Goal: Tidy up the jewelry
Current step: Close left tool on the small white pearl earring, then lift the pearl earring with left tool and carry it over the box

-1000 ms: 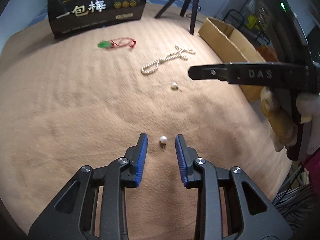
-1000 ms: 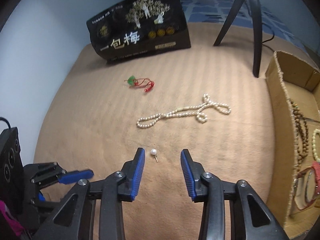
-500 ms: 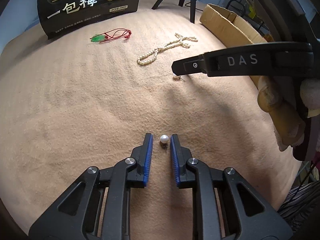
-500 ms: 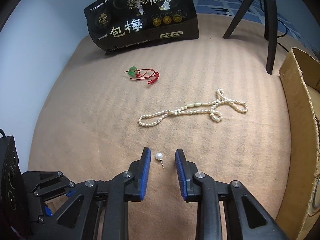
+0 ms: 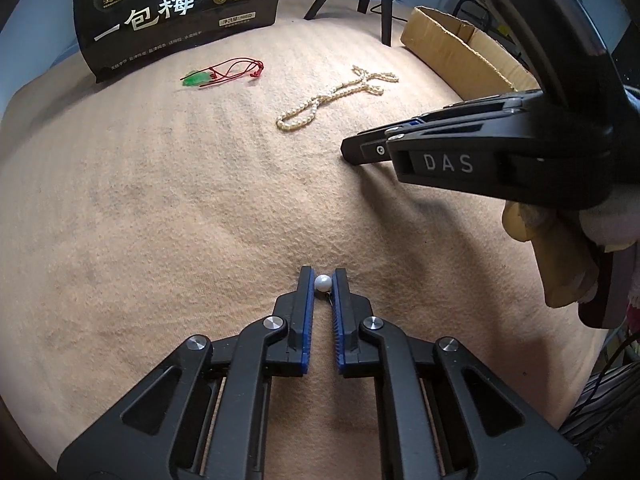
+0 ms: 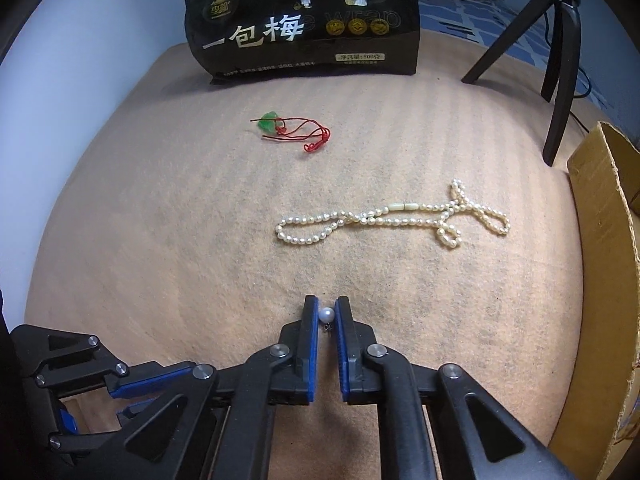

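Gripping one pearl stud each: left gripper (image 5: 322,282) closed on left stud (image 5: 323,282), pads touching the pearl on both sides, pin pointing back between the fingers; right gripper (image 6: 327,315) likewise clamped on right stud (image 6: 327,314). Both studs held low over the blanket (image 5: 160,220); contact with the cloth cannot be told. Pearl necklace (image 6: 390,220) taken as landmark: lying flat on the blanket, looped at both ends. Right stud on the near side of the necklace, apart from it. Left stud well apart from the necklace (image 5: 336,94), nearer the camera. Green pendant on red cord (image 6: 292,130) beyond the necklace, not touching. Black bag (image 6: 304,20) upright farther behind the necklace. Cardboard box (image 6: 600,280) just right of the necklace. Tripod (image 6: 560,60) behind it to the right.
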The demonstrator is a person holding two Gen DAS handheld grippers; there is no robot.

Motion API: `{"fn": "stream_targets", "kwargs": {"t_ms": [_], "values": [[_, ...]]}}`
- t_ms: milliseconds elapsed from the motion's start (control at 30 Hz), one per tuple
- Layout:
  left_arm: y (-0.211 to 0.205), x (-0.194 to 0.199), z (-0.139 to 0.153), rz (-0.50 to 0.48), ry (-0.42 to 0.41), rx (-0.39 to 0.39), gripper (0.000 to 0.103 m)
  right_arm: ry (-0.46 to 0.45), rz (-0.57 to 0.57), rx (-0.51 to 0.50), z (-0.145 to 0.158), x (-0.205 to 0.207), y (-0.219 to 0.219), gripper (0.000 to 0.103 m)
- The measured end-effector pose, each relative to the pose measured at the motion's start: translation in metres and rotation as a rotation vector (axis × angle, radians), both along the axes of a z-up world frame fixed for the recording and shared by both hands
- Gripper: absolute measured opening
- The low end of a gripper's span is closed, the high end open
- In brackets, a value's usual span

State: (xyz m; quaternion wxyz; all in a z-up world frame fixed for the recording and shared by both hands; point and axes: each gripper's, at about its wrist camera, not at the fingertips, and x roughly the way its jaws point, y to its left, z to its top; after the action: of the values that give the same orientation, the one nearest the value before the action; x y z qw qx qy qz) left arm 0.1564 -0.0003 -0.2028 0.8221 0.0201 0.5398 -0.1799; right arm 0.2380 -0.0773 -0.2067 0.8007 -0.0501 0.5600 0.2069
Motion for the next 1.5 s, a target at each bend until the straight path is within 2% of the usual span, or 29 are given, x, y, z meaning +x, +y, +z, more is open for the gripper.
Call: {"fn": "stream_targets", "kwargs": {"t_ms": [233,733,1133,1500], "values": [[0.007,-0.004,0.012,0.021,-0.019,-0.017,0.007,-0.019,-0.024,0.032,0.018,-0.007,-0.025,0.006],[-0.002,-0.001,0.05,0.032,-0.086,-0.065,0.007,-0.145,-0.052,0.03,0.072,-0.027,-0.057,0.006],[-0.04,0.014,0.085,0.016,-0.16,-0.129,0.007,-0.212,-0.161,0.052,0.103,-0.036,-0.122,0.006],[-0.091,0.026,0.101,-0.028,-0.202,-0.158,0.007,-0.249,-0.268,0.058,0.117,-0.043,-0.187,0.006]]}}
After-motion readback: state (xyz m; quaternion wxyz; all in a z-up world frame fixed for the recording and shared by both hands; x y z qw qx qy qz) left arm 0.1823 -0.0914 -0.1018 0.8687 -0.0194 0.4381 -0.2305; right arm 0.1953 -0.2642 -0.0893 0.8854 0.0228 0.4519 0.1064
